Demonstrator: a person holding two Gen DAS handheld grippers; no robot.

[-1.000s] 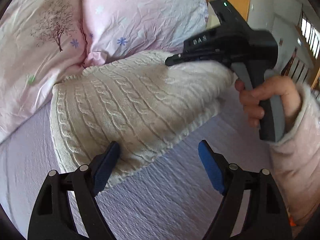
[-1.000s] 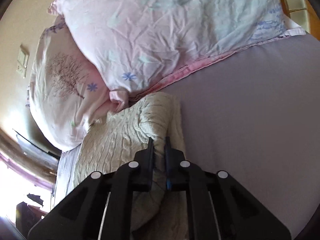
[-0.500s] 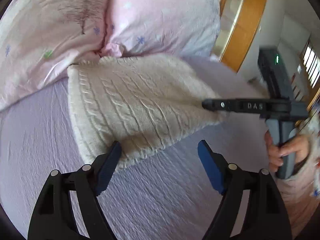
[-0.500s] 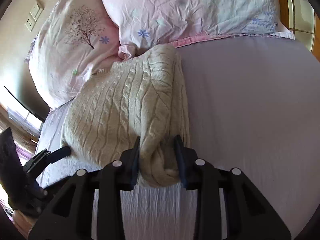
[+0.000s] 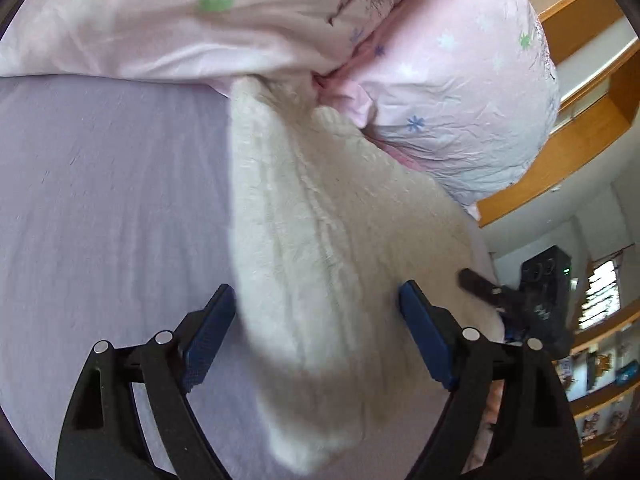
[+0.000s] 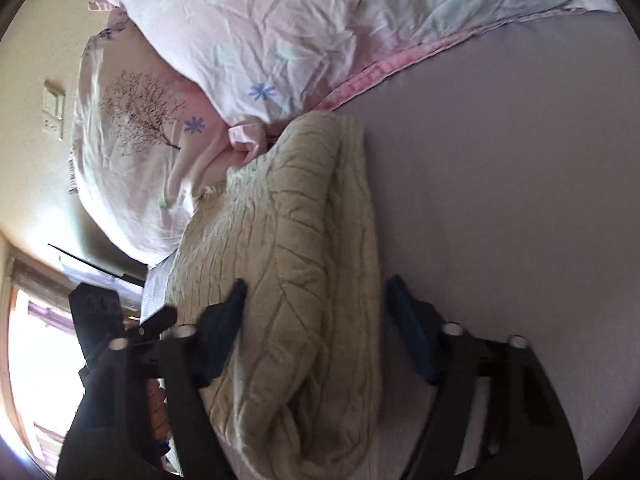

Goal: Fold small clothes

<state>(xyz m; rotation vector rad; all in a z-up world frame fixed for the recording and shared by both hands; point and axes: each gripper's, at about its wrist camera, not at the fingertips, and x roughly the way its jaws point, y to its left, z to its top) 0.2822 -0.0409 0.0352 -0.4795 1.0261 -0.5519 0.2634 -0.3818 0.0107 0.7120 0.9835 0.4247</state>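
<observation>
A lilac sheet (image 5: 100, 208) is spread over the bed. Two pink pillows, one printed with a bare tree (image 6: 136, 148) and one with small flowers (image 6: 288, 36), are piled at its head. A wooden frame (image 5: 576, 136) is seen beyond them, and what may be shelves (image 5: 600, 392), blurred.

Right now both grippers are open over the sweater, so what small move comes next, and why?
Probably lift both away. The sweater already lies doubled on the bed sheet, its far end against the pillows. The right gripper and left gripper straddle it with fingers apart, gripping nothing.
</observation>
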